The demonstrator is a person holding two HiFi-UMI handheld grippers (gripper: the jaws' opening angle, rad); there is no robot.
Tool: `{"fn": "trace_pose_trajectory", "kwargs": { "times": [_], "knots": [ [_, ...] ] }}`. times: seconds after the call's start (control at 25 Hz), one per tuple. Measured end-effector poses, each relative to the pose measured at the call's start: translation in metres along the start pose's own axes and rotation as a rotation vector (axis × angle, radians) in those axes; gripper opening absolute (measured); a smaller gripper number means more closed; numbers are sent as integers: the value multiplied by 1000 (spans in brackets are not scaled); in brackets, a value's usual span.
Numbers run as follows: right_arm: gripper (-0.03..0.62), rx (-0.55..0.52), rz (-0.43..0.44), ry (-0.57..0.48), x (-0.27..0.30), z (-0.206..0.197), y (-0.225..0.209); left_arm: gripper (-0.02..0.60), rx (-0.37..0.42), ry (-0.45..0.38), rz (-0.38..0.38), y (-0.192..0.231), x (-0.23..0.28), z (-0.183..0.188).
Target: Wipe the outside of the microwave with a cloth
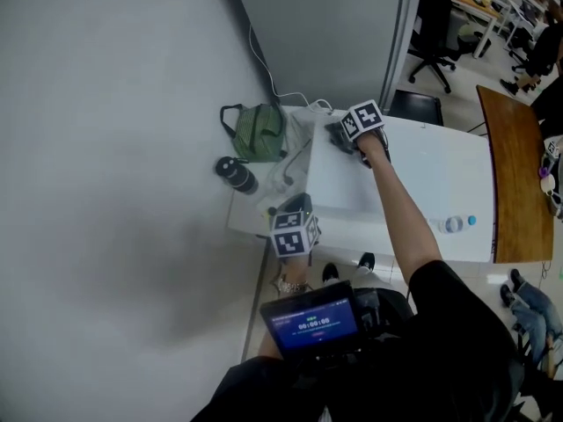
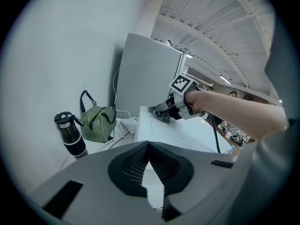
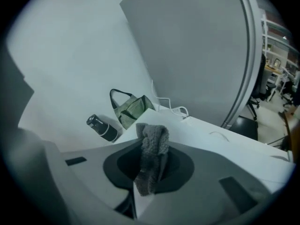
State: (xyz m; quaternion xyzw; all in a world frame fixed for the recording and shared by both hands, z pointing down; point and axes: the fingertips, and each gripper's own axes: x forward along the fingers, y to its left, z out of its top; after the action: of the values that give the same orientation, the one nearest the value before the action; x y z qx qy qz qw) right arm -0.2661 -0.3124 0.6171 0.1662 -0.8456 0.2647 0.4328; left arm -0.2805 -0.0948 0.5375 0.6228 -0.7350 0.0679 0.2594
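While the right claw [image 1: 337, 135] grips a grey cloth [image 3: 152, 146] sticking up between its jaws, the microwave [image 1: 343, 187] top just beneath its tips and the arm stretched forward, the left claw [image 2: 149, 146] hangs closed and empty with the microwave's near edge just ahead.

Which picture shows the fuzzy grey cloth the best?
The right gripper view: the cloth sits big in the middle, pinched in the right gripper's shut jaws, fuzzy weave clear. The head view shows only a small dark scrap on the microwave top. The left gripper view shows it tiny and far off.
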Motion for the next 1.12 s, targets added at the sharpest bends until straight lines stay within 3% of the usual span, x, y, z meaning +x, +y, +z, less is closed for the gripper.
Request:
{"fn": "trace_pose_trajectory", "kwargs": {
  "times": [0.12,0.44,0.52,0.64,0.72,0.84,0.96,1.04,1.12],
  "knots": [
    [41,51,-47,-14,-27,-23,-48,0,11,-3,-38,-11,12,5],
    [43,276,-305,-59,-162,-137,-224,0,74,3,-189,-82,37,15],
    [43,315,-362,-62,-186,-162,-251,0,87,8,-212,-95,39,13],
    [42,332,-417,-57,-203,-176,-258,0,98,12,-224,-103,37,11],
    [41,307,-401,-93,-201,-157,-235,0,95,7,-213,-99,36,12],
    [41,222,-196,-189,-163,-96,-146,0,81,-3,-178,-84,32,15],
    [41,74,8,-220,-105,-43,-33,0,67,-9,-138,-69,22,15],
    [41,1,118,-163,-62,-33,34,0,60,-12,-105,-56,14,13],
    [42,-68,169,-59,-26,-41,77,0,53,-14,-74,-44,8,11]
  ]
}}
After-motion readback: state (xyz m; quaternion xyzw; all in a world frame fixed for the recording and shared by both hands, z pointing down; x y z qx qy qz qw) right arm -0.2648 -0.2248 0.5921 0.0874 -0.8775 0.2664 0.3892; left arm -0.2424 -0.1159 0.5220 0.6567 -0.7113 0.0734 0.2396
